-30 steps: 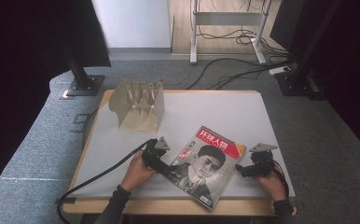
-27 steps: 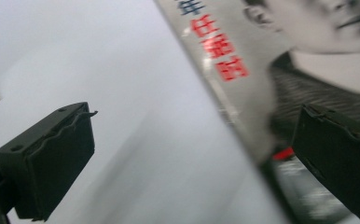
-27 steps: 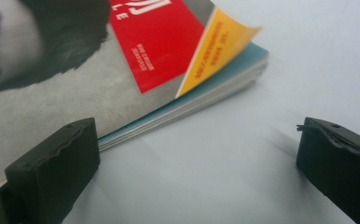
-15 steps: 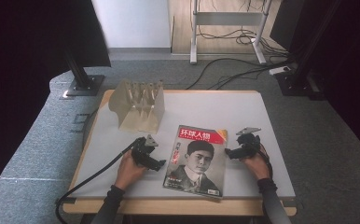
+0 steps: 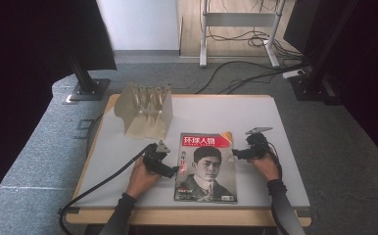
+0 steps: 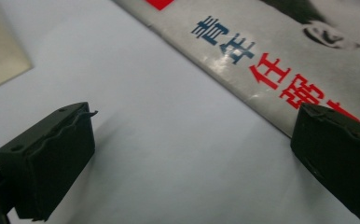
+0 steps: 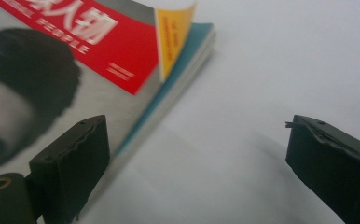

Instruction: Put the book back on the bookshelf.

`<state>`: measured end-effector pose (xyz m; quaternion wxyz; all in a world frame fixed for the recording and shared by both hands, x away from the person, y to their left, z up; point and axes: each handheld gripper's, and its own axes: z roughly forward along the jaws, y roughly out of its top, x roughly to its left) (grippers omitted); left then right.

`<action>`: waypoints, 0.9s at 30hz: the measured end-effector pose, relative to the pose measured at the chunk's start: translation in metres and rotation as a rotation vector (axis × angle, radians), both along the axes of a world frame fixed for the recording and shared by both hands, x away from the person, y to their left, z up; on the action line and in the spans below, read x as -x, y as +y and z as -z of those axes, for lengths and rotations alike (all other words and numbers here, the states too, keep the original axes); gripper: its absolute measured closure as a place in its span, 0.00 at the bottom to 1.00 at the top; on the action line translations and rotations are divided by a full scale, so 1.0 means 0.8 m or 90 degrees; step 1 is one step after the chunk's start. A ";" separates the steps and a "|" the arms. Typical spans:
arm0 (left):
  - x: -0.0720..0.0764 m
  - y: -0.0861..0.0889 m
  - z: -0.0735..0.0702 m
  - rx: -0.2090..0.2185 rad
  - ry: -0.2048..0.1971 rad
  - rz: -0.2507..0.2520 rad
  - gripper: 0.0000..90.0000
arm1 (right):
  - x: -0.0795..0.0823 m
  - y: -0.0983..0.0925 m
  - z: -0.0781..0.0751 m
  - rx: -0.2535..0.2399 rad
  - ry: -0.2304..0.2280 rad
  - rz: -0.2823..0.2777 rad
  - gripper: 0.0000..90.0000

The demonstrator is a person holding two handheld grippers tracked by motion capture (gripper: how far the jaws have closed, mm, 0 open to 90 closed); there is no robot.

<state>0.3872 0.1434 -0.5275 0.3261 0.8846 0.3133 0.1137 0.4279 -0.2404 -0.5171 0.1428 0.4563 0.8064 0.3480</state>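
Your glossy magazine (image 5: 206,166) lies flat at lower centre on the smooth white worktop (image 5: 275,122). Your left gripper (image 5: 170,171) and right gripper (image 5: 236,154) flank it, ridged black fingers (image 6: 52,158) spread wide.

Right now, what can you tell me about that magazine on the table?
The magazine lies flat and closed, cover up, near the front of the white table. Its glossy cover has a red title band with white characters over a grey portrait. A yellow corner of the cover curls up at the top right, above teal page edges. The left gripper and right gripper, both open, sit at its side edges.
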 end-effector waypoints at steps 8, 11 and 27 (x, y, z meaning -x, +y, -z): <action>0.008 -0.013 0.000 -0.005 0.000 0.020 0.00 | -0.018 0.024 0.001 -0.048 0.028 -0.019 0.14; 0.008 -0.013 0.000 -0.003 0.000 0.021 0.00 | -0.031 0.038 0.004 -0.068 0.043 -0.024 0.19; 0.005 -0.014 -0.001 -0.007 0.005 0.030 0.00 | -0.013 0.038 0.003 -0.118 0.095 -0.060 0.56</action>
